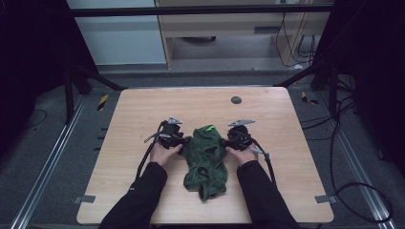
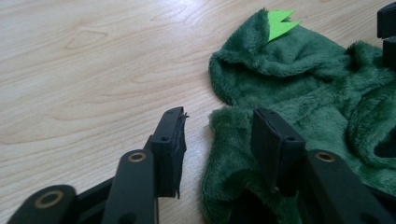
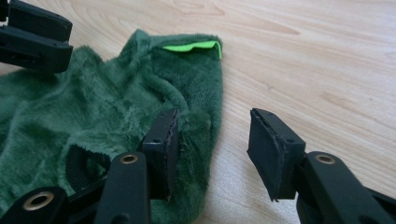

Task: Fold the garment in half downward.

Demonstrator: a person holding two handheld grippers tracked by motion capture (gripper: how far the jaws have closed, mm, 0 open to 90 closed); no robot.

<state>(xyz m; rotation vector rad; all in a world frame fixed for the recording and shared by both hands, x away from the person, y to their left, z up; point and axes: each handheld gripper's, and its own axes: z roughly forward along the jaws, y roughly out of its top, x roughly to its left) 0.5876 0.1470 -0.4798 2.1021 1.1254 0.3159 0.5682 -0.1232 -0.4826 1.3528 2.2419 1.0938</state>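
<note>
A dark green fleece garment [image 1: 205,160] with a lime-green trim [image 1: 209,128] lies crumpled in the middle of the wooden table [image 1: 143,109]. My left gripper [image 1: 184,140] sits at its left edge, held in a hand. In the left gripper view the gripper [image 2: 219,135] is open: a fold of the green fleece [image 2: 327,88] lies between the jaws, touching the right one and clear of the left. My right gripper [image 1: 224,142] is at the garment's right edge. Its jaws [image 3: 212,135] are open too, the left one over the fleece [image 3: 93,112] and the right one over bare wood.
A small dark round disc [image 1: 236,99] sits on the table towards the far edge. Cables [image 1: 267,164] trail from both grippers back past the forearms. Dark frame posts and floor cables surround the table, with a wooden shelf unit [image 1: 229,28] beyond.
</note>
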